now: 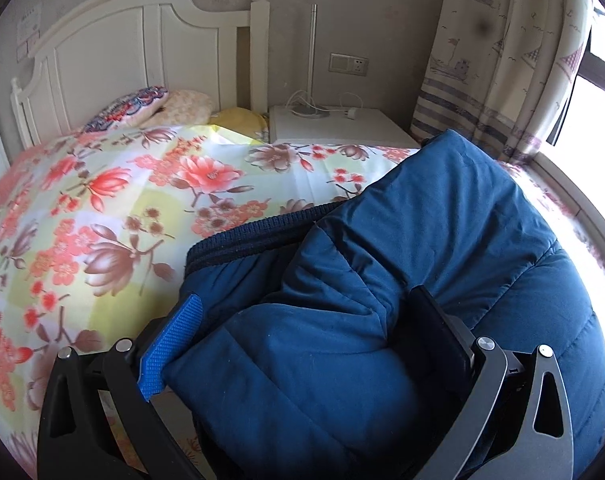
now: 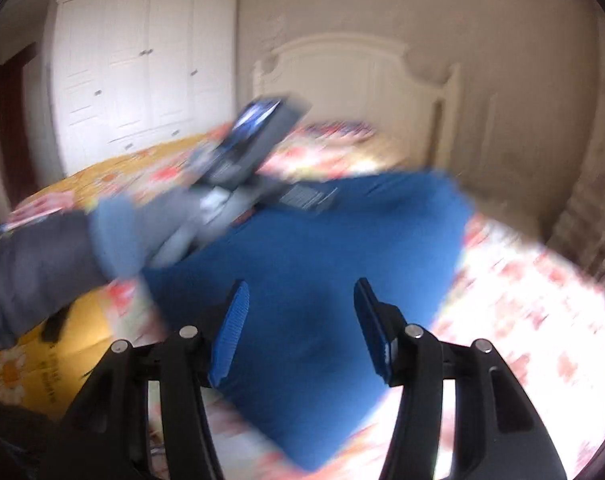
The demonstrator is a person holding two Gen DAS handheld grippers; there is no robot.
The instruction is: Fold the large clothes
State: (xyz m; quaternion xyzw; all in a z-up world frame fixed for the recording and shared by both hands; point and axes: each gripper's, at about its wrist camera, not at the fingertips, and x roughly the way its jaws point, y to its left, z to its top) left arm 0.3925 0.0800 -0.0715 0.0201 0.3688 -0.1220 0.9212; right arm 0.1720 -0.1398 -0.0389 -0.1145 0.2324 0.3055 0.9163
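A big dark blue padded jacket [image 1: 422, 248] lies bunched on the floral bedspread [image 1: 102, 208]. My left gripper [image 1: 310, 320] is shut on a thick fold of the jacket, which fills the gap between its fingers [image 1: 174, 344]; a ribbed hem [image 1: 254, 236] shows behind. In the blurred right wrist view the jacket [image 2: 310, 248] spreads over the bed. My right gripper [image 2: 300, 328] is open and empty just above it. The left gripper [image 2: 254, 140] and the person's sleeved arm [image 2: 62, 256] reach in from the left.
White headboard [image 1: 122, 52] with pillows [image 1: 142, 108] at the far end. A white nightstand [image 1: 334, 124] with a lamp and cables stands beside the bed. Curtain [image 1: 502, 60] and window at right. A white wardrobe [image 2: 142, 64] and yellow blanket [image 2: 42, 360] show in the right wrist view.
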